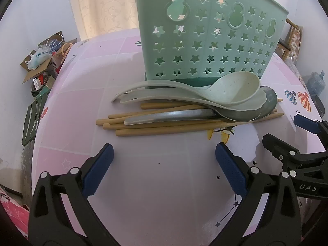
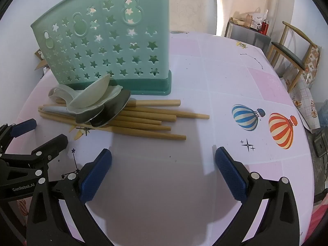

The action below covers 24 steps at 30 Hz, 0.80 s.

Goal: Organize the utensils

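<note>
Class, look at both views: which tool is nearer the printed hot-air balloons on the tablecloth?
Right. The right tool hovers with the hot-air balloons just to its right; the left tool sits farther away, beyond it.

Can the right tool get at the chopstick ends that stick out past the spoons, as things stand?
Probably yes. The right tool is open and empty, with bare tablecloth between it and the chopsticks. Their ends lie clear of the stacked spoons; only the left tool sits nearby, off to the side.
</note>
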Each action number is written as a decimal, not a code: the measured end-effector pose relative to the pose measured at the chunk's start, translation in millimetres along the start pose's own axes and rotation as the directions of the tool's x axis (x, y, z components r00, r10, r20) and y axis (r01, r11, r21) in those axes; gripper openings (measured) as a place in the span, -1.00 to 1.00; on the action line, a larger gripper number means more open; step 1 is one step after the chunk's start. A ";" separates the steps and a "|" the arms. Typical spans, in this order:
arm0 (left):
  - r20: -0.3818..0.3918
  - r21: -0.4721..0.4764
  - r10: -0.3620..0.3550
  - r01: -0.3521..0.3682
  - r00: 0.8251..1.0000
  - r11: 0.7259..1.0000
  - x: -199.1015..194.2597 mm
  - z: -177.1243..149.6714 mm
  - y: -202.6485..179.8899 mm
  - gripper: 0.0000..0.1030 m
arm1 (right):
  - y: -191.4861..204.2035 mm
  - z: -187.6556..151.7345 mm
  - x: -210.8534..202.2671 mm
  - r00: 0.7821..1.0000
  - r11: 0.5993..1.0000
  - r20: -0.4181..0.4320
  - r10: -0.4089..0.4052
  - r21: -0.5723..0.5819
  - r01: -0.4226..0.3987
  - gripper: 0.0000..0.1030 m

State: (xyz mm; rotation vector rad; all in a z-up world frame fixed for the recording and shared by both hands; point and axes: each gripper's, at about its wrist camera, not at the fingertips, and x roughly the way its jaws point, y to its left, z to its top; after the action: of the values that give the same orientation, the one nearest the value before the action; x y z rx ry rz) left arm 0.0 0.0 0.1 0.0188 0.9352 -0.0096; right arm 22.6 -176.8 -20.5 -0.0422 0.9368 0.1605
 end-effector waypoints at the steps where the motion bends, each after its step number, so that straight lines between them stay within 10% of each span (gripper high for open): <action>1: 0.006 0.000 0.000 0.000 1.000 1.000 -0.3 -0.1 0.0 0.86 | 0.0 0.2 0.1 1.000 1.000 0.000 0.000 0.000 0.000 0.91; 24: 0.000 0.000 0.000 0.000 1.000 1.000 0.0 -0.1 0.0 0.86 | -0.1 -0.1 -0.6 1.000 1.000 0.009 0.000 -0.001 0.000 0.90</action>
State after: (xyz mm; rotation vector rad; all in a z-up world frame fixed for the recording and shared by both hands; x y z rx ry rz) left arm 0.0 0.0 0.0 0.0188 0.9356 -0.0096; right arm 22.2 -176.9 -20.0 -0.0421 0.9273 0.1607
